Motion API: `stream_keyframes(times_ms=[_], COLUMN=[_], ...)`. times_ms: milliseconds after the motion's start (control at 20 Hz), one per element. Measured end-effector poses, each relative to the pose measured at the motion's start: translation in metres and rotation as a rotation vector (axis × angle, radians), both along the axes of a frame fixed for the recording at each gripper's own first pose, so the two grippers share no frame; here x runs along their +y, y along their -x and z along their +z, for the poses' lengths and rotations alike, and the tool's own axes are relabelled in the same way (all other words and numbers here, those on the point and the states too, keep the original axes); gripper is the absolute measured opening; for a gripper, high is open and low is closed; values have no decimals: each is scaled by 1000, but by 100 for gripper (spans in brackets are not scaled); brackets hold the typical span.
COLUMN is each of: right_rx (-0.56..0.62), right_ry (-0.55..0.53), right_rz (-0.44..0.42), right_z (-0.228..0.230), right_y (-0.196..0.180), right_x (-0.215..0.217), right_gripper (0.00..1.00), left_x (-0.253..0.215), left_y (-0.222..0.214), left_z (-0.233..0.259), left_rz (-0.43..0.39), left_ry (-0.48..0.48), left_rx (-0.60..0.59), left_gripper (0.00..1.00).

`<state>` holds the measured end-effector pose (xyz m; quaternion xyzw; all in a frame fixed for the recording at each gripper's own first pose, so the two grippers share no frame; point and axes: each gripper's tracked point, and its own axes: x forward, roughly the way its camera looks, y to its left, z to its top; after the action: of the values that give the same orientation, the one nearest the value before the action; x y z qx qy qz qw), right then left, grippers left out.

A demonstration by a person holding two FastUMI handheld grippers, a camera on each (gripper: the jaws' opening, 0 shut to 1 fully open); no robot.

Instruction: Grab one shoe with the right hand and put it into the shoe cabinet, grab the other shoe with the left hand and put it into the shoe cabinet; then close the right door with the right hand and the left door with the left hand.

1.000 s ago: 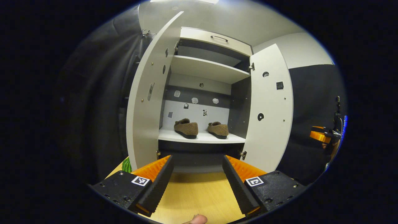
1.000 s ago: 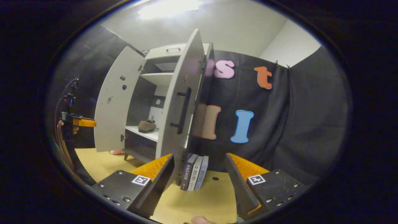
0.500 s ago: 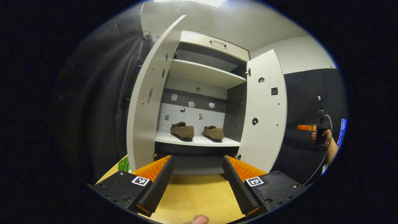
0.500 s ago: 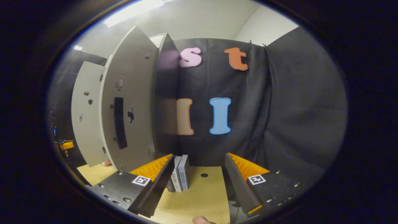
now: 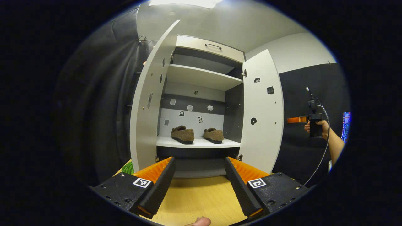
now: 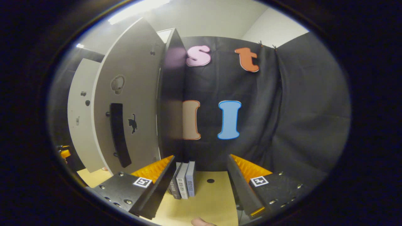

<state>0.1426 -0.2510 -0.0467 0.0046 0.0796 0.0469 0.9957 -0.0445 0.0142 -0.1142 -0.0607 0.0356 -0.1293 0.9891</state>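
Since a second ago my right gripper (image 6: 199,185) has swung away from the cabinet's inside, so its view now faces the outer face of the right door (image 6: 132,103) at centre left, with its dark handle (image 6: 119,135) running down the panel. My left gripper (image 5: 198,185) has barely shifted and still looks straight into the shoe cabinet (image 5: 201,103) in the middle of the frame.

Both shoes sit side by side on the lower shelf (image 5: 198,143): one shoe (image 5: 182,134) toward the left, the other shoe (image 5: 213,135) just right of it, apart from each other. The left door (image 5: 147,103) and the right door stand wide open on either side.

My left gripper's fingers are spread with nothing between them, low in the frame over the wooden floor (image 5: 201,201). My right gripper's fingers are likewise spread and empty; three books (image 6: 183,183) stand on the floor beyond them, by the cabinet's side. At the right edge of the left gripper view I see my hand (image 5: 315,127) holding the right gripper beyond the open right door.
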Motion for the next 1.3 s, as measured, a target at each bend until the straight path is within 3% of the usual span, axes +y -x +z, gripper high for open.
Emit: stream_keyframes(times_ms=[50,250,300,350,400,500,800,950,1150,1300], right_rx=[-11,-30,-39,-59,-54,-59,-94,-91,-125,-151], right_ry=[-4,-4,42,57,57,59,93,66,60,23], right_rz=[14,130,127,142,152,187,219,267,296,327], right_z=[5,18,20,26,25,27,31,25,19,19], right_y=[-2,-9,-10,-9,-7,-3,-11,-13,-13,-3], right_x=[11,84,93,102,113,142,211,244,261,268], right_gripper=[98,98,98,98,89,87,89,90,99,97], left_x=[1,14,18,20,20,25,36,45,66,87], left_y=[0,0,0,-1,0,-4,4,5,9,12], left_z=[-1,-6,-7,-8,-9,-11,-13,-14,-13,-14], left_rz=[-4,20,30,32,30,34,51,69,113,154], left_ry=[0,-25,-23,-17,-10,-14,-28,-48,-75,-98], left_rx=[-1,-5,-6,-3,-1,5,5,7,6,9], left_gripper=[100,96,93,96,96,96,100,96,96,99])
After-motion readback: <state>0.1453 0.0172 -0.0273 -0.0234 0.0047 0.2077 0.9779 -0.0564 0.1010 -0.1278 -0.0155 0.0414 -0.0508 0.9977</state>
